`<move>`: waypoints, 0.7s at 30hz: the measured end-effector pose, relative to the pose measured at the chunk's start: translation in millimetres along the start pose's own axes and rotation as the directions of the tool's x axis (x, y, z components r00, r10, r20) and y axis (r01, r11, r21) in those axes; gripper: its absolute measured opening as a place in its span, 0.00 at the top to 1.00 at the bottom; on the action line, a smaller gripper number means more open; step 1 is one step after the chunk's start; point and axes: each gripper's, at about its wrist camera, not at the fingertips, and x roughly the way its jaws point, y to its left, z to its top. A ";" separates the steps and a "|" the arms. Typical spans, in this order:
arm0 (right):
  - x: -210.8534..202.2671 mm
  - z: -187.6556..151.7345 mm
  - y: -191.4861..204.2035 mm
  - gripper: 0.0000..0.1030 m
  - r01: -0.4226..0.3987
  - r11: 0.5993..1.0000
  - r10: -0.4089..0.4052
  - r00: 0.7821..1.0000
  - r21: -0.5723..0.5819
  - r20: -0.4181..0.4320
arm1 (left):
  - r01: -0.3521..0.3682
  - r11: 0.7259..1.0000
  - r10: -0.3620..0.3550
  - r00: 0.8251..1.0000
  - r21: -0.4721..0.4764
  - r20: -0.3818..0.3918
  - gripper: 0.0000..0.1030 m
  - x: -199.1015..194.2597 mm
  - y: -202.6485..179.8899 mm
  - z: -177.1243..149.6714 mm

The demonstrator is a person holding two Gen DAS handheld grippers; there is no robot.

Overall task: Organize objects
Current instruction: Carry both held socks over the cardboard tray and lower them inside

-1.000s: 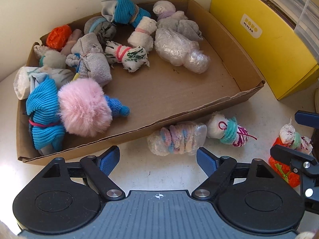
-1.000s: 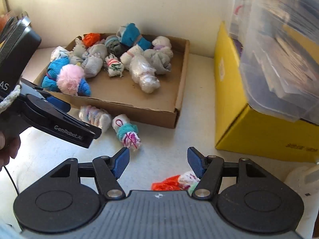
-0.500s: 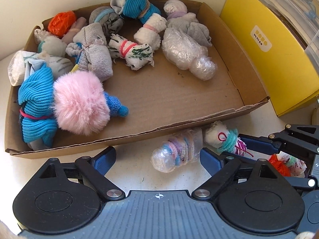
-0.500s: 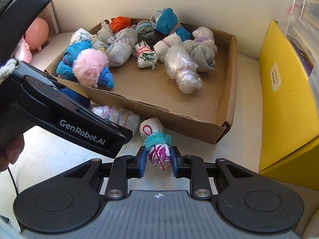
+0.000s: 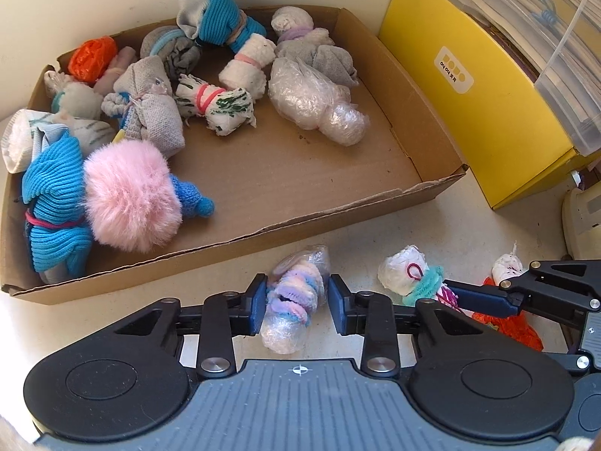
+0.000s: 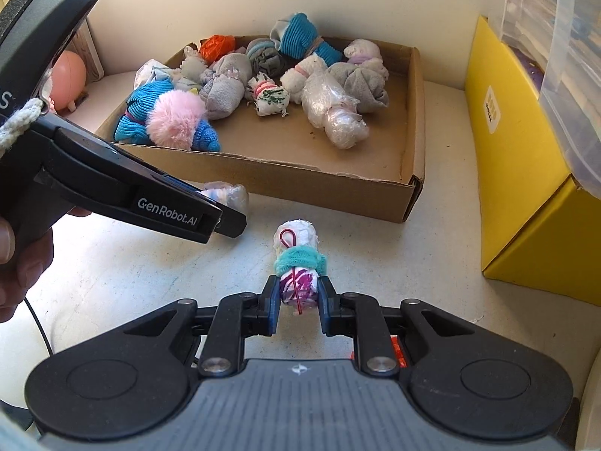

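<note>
On the white tabletop before the cardboard tray (image 5: pixel 338 218) lies a plastic-wrapped bundle with pastel bands (image 5: pixel 289 332). My left gripper (image 5: pixel 296 302) straddles it, jaws closing, both blue pads touching its sides. To its right lies a white bundle with a teal band (image 6: pixel 298 259) and magenta marks; my right gripper (image 6: pixel 299 300) is shut on its near end. The left wrist view shows that bundle (image 5: pixel 403 268) with the right gripper's fingers (image 5: pixel 484 300) on it. An orange and white bundle (image 5: pixel 507 323) lies just beyond. Several sock bundles and a pink pompom (image 5: pixel 131 195) fill the tray.
A yellow box (image 5: pixel 469 105) stands right of the tray, with clear plastic bins (image 6: pixel 563 56) stacked on it. A beige object (image 5: pixel 582 218) sits at the far right edge. A hand (image 6: pixel 15 263) holds the left gripper's body (image 6: pixel 112 188) at the left.
The left jaws stood wide apart before the pastel bundle and have come in onto its sides. The right gripper went from the orange bundle to the teal-banded one and shut on it.
</note>
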 end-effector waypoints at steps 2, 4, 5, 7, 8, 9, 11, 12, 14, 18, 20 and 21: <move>-3.8 1.4 -1.1 0.82 -0.005 1.000 0.005 1.000 0.009 0.006 | 0.005 1.000 -0.005 1.000 -0.002 0.000 0.62 -3.9 4.3 -0.8; -9.1 3.3 -1.2 0.82 -0.004 1.000 0.004 1.000 0.015 0.017 | 0.011 1.000 -0.011 1.000 -0.008 0.003 0.62 -10.2 6.9 -1.9; -12.4 5.0 -1.1 0.82 -0.004 1.000 0.003 1.000 0.018 0.022 | 0.019 1.000 -0.019 1.000 -0.010 0.008 0.62 -17.8 9.2 -2.5; -22.2 9.8 0.2 0.82 -0.002 1.000 0.001 0.999 0.019 0.043 | 0.027 1.000 -0.027 0.999 -0.003 0.023 0.62 -31.2 10.3 -2.2; -27.0 13.4 0.3 0.82 -0.003 1.000 0.002 0.998 0.020 0.055 | 0.028 1.000 -0.029 0.999 0.004 0.033 0.62 -39.4 10.9 -1.5; -31.8 17.4 -0.2 0.82 -0.005 1.000 0.004 0.998 0.024 0.064 | 0.030 1.000 -0.030 0.999 0.009 0.044 0.62 -46.9 11.3 0.3; -40.3 29.7 -1.6 0.82 -0.003 1.000 0.001 0.996 0.022 0.090 | 0.023 1.000 -0.024 0.997 0.016 0.075 0.62 -61.5 12.7 7.3; -44.0 36.7 -0.4 0.82 0.002 1.000 -0.003 0.995 0.019 0.101 | 0.019 1.000 -0.021 0.996 0.018 0.092 0.62 -68.2 14.3 12.2; -49.4 52.2 0.8 0.82 0.011 1.000 -0.014 0.993 0.024 0.119 | 0.003 1.000 -0.005 0.992 0.020 0.123 0.62 -78.9 16.6 23.7; -53.5 82.8 -1.1 0.82 0.015 0.999 -0.021 0.990 0.042 0.140 | -0.025 1.000 0.023 0.985 0.009 0.173 0.62 -94.0 27.2 53.2; -52.2 95.3 -1.8 0.82 0.012 0.999 -0.018 0.989 0.044 0.145 | -0.038 0.999 0.038 0.981 -0.004 0.191 0.62 -95.3 33.6 66.7; -50.1 101.1 -1.8 0.82 0.015 0.999 -0.021 0.989 0.040 0.145 | -0.043 0.999 0.044 0.981 -0.007 0.191 0.62 -94.6 35.5 71.9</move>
